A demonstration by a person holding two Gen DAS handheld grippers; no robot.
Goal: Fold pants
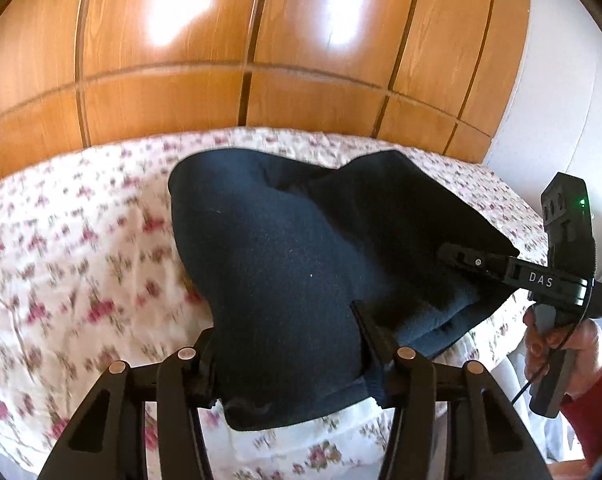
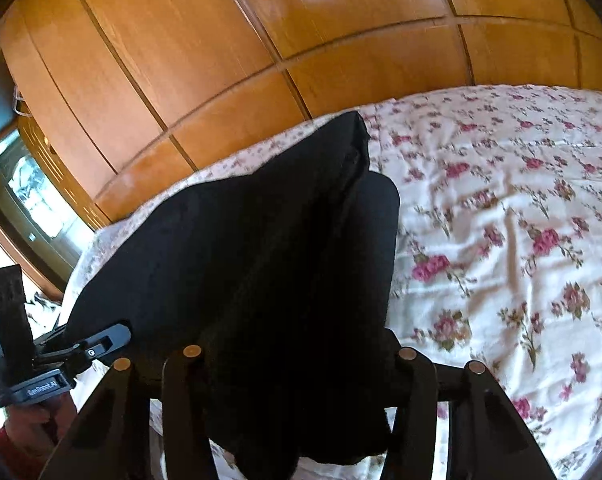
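**Both grippers hold the pants above the bed**

Behind everything you see the wooden wardrobe. In front of it is the bed with a flowered sheet. The dark pants hang over the bed, lifted at the near edge. Your left gripper is closed on this edge, with cloth between its fingers. Your right gripper grips the pants the same way.
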